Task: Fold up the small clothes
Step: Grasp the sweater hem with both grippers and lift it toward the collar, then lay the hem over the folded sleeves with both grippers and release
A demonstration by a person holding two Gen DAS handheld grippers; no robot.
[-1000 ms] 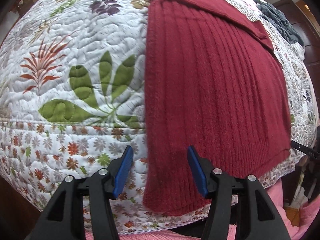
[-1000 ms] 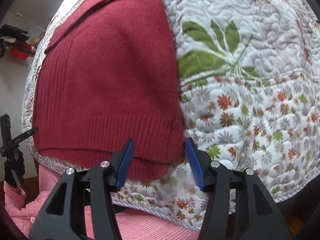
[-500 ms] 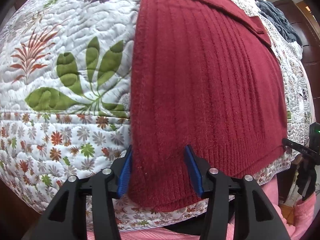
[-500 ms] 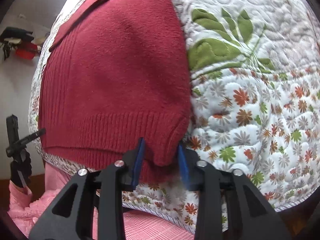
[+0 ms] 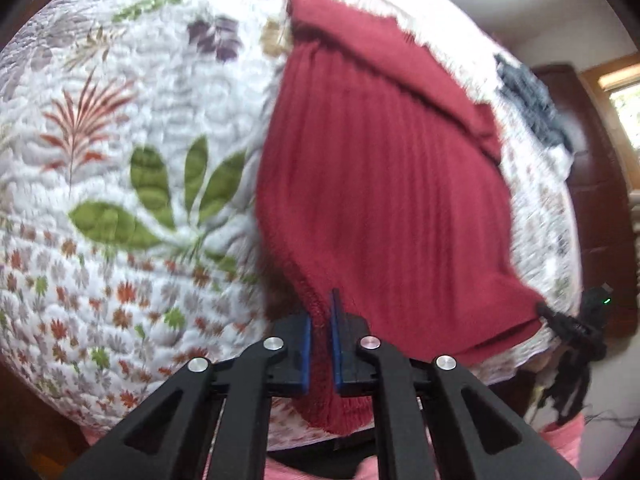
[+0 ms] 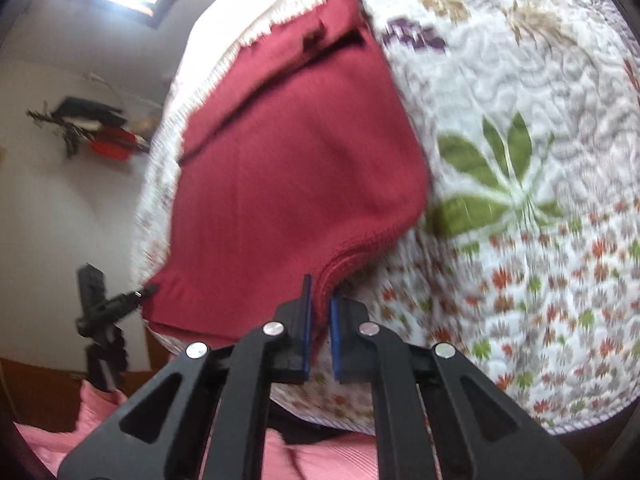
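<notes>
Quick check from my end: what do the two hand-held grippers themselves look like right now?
Both match: the left hand-held gripper and the right hand-held gripper have black plastic frames with triangular cut-outs, round silver rivets at the joints, and flat blue pads lining the inner faces of the fingers. No cables or markings are visible.

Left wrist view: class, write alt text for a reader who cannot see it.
The left gripper is shut on the near hem corner of a dark red ribbed sweater, lifting it off a white quilt printed with leaves. The right gripper holds the hem's other corner at the right edge; the picture is motion-blurred.
</notes>
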